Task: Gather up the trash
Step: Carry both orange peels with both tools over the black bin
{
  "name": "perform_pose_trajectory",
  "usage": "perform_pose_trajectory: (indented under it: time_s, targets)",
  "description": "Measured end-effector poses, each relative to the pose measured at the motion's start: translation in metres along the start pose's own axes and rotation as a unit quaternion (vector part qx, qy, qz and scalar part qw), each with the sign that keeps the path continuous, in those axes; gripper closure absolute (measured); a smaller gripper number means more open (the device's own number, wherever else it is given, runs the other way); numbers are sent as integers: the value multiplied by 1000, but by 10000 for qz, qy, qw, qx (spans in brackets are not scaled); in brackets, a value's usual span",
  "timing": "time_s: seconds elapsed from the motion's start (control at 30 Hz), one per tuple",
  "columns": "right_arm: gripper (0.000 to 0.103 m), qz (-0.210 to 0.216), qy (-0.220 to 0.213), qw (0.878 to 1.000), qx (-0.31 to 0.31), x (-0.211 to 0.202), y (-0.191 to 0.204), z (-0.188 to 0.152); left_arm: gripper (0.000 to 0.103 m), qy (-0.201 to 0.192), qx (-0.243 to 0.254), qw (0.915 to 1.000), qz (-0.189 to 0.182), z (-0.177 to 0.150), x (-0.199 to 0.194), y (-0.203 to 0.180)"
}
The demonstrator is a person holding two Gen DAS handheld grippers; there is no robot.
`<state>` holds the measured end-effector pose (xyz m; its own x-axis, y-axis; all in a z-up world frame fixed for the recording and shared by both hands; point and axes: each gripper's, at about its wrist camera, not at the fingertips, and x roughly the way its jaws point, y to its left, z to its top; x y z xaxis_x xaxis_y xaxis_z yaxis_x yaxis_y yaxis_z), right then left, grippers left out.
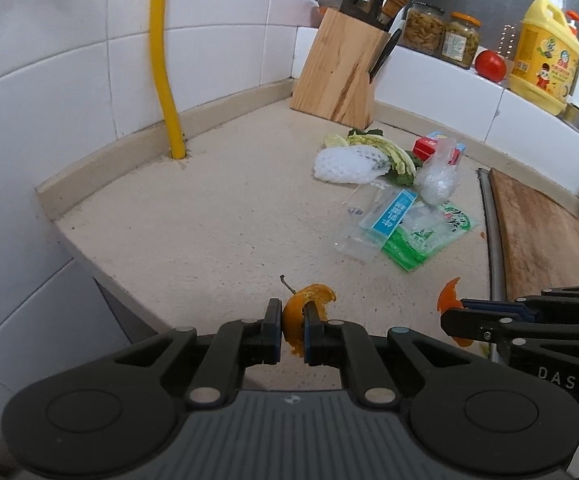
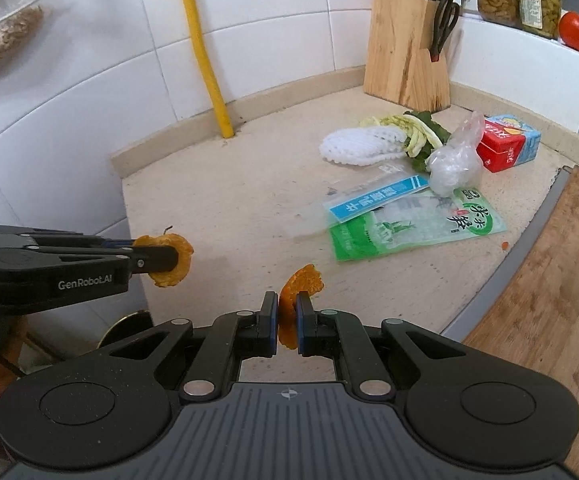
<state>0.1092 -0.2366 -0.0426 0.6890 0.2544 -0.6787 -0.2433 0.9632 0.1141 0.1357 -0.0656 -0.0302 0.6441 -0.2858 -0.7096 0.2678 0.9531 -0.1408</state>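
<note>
My left gripper is shut on a piece of orange peel with a stem, held above the counter's near left edge; this gripper also shows in the right wrist view. My right gripper is shut on a second orange peel piece, and shows in the left wrist view. On the counter lie a white foam net, cabbage leaves, a crumpled clear bag, a blue-label wrapper, a green packet and a red carton.
A wooden knife block stands in the back corner. A yellow pipe runs down the tiled wall. Jars, a tomato and a yellow bottle sit on the ledge. A wooden cutting board lies right.
</note>
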Motion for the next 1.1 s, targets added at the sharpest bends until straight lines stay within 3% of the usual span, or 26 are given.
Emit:
perform_pose_trajectory:
  time_s: [0.6,1.1]
  targets:
    - [91,-346,-104,9993,18,-11,35,-8,97,-225,-3,9995,-235,-11,-29,28]
    - [91,-99,34,9994,-339,3,70,-3,97,-314,-327,9990,48,-23,-44,63]
